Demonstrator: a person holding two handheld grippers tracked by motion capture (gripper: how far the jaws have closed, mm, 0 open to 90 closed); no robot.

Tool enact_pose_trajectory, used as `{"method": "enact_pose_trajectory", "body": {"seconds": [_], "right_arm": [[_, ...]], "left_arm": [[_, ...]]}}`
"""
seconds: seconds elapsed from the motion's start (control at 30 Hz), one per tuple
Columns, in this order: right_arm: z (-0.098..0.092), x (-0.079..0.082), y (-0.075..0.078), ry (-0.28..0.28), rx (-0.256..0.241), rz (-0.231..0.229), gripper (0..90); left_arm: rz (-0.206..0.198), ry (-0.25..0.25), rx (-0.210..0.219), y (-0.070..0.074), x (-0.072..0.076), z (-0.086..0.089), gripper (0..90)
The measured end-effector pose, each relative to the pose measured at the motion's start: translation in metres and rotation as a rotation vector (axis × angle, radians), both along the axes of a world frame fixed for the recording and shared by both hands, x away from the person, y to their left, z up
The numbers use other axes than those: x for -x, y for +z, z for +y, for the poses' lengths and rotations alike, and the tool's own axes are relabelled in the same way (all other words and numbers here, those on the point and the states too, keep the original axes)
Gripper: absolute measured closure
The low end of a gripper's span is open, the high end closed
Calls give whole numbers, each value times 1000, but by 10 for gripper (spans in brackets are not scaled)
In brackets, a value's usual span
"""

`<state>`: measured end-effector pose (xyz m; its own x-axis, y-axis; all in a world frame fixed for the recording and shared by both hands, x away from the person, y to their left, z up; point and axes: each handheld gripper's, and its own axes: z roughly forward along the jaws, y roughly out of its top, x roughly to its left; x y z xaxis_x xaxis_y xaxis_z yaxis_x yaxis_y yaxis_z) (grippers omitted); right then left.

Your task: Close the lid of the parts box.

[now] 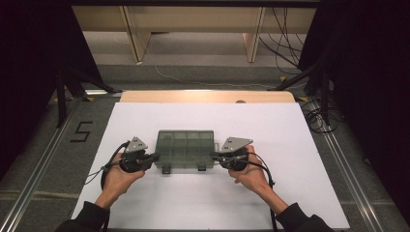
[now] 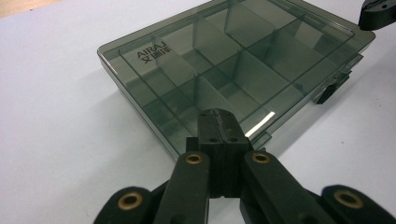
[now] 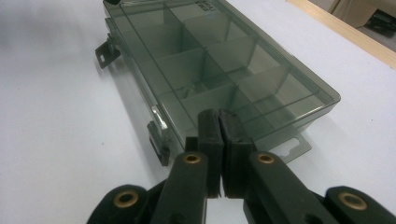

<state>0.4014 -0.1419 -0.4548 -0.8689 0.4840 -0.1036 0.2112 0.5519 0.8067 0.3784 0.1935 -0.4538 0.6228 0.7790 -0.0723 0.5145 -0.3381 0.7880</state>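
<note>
Smoky translucent plastic organizer box [image 1: 185,148], divided compartments, lid closed

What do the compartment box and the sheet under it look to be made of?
Compartment box: most likely hard smoky-grey translucent plastic, glossy; dividers show through the lid and a highlight glints on its edge. White sheet: matte, with no glare; paper or board, cannot tell which.

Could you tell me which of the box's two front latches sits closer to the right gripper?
The latch on the right-hand side of the organiser box front edge; the other latch sits nearer the left gripper. The right gripper is beside that end.
</note>
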Motion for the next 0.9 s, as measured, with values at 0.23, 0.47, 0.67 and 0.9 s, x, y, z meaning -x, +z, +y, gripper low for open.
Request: {"method": "enact_pose_trajectory", "body": {"seconds": [0.23,0.47,0.67,0.9], "right_arm": [[0,0,0,1,-4,3,888],[0,0,-4,2,9,5,890],[0,0,-5,2,16,11,893],[0,0,-6,-5,8,7,892]], "left_arm": [[-1,-2,-15,0,0,0,892],[6,-12,-32,-3,1,0,893],[4,-4,-16,-5,1,-1,893],[6,-6,-19,-5,2,-1,891]]}}
